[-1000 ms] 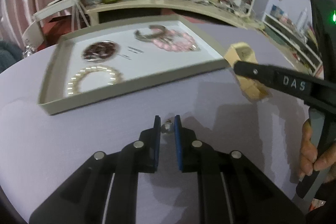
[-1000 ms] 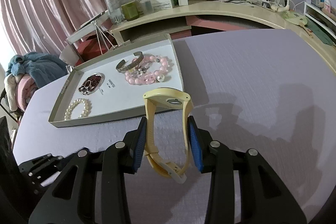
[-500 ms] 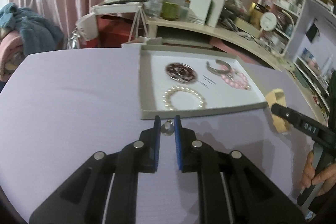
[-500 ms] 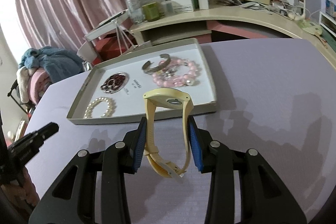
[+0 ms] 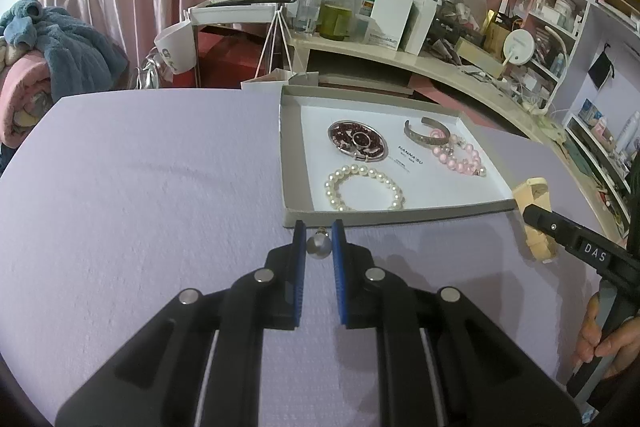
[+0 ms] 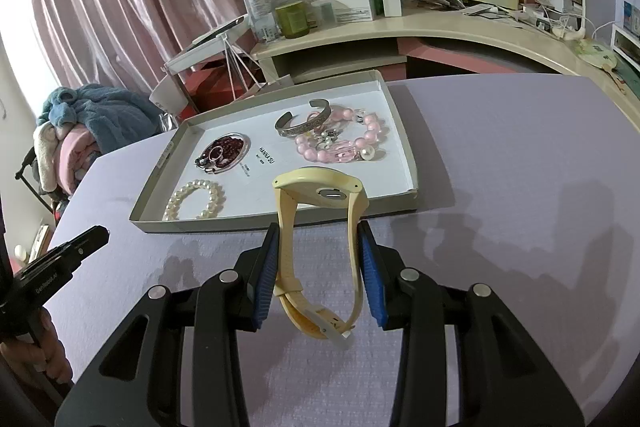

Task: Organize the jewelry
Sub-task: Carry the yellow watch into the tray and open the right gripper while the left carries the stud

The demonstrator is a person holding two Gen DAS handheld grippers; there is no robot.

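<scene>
Yellow watch (image 6: 320, 227) in right claw (image 6: 319, 259)

Your left wrist camera looked forward, low and near, at the left near corner of the tray (image 5: 400, 217). Your right wrist camera looked forward at the tray's (image 6: 256, 225) near edge from its right side. Both views shared this tray.

"HANNA SU" printed on tray (image 5: 294, 163) floor; "DAS" on right gripper (image 5: 538, 223) finger.
</scene>
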